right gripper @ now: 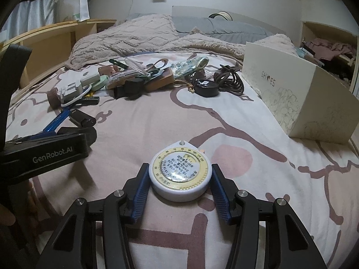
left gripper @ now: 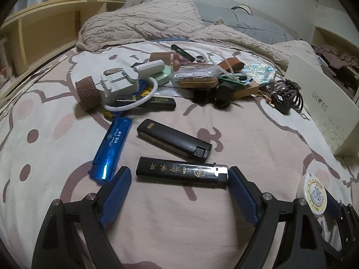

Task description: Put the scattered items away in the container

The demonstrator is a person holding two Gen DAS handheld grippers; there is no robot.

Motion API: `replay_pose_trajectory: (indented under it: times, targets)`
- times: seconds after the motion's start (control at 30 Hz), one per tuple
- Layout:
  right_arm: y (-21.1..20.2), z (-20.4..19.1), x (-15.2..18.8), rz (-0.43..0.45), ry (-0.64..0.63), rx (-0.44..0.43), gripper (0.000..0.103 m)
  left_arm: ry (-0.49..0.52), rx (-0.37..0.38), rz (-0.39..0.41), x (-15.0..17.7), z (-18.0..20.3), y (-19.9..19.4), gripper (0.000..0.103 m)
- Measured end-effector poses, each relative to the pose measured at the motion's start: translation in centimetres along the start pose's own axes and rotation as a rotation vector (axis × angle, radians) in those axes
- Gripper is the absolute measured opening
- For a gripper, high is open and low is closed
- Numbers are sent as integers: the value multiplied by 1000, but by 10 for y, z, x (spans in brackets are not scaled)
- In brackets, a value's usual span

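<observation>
My left gripper (left gripper: 179, 174) is open on the bedspread, its blue pads either side of a black lighter with gold lettering (left gripper: 181, 174); the right pad touches the lighter's metal end. A second black lighter (left gripper: 174, 141) and a blue lighter (left gripper: 111, 150) lie just beyond. My right gripper (right gripper: 180, 178) has both pads against a round white and yellow tape measure (right gripper: 180, 173), which rests on the bed. The tape measure also shows in the left wrist view (left gripper: 313, 196). A cream shoe box (right gripper: 298, 98) stands at the right.
A pile of small items (left gripper: 179, 76) lies across the middle of the bed: a brown roll (left gripper: 87, 93), a grey clamp tool, cases, cables and a black coiled cord (right gripper: 228, 80). A rumpled beige blanket (left gripper: 145, 22) lies behind. Wooden shelves (left gripper: 44, 29) stand at left.
</observation>
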State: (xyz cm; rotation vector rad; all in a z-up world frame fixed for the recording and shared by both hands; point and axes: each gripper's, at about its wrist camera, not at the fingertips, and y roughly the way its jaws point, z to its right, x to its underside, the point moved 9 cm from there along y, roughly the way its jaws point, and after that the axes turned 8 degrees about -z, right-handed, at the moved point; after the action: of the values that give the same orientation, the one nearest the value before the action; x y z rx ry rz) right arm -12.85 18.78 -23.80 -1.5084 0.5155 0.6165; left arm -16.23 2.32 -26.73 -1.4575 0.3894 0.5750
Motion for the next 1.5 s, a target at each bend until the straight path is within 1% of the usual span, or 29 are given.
replay_pose_trajectory:
  times: [0.07,0.13,0.17,0.3,0.4,0.47,0.5,0.57,0.83,1.03,1.33,1.5]
  targets:
    - [1,0,0,1,5,-5,54,6,-5,-5,0,1,2,89]
    - [1,0,0,4,-1,5,54,27,-1,-17,1,5,5,97]
    - [1,0,1,8,-4,15,54,35,6,-22,1,6,7,98]
    - [1,-1,1,15,-11,30,54,21,53,-30,0,6,8,98]
    - [1,-1,1,15,-13,32,54,15,70,-26,-1,6,7,98]
    - [1,-1,1,14,-16,39,54,11,71,-22,-1,6,6,92]
    - [2,-1,1,12,-19,44,54,9,68,-18,-1,5,6,87]
    - [2,-2,1,12,-23,51,54,8,70,-12,-1,5,4,81]
    - [0,-5,1,19,-45,79,54,32,95,2,0,10,-2,81]
    - [-1,-5,0,21,-42,69,54,45,117,7,3,12,-10,81]
    - [-4,-1,-3,5,-7,18,54,111,110,3,13,18,-20,81]
    - [-11,7,-8,-13,47,-36,54,111,149,-7,14,25,-28,81]
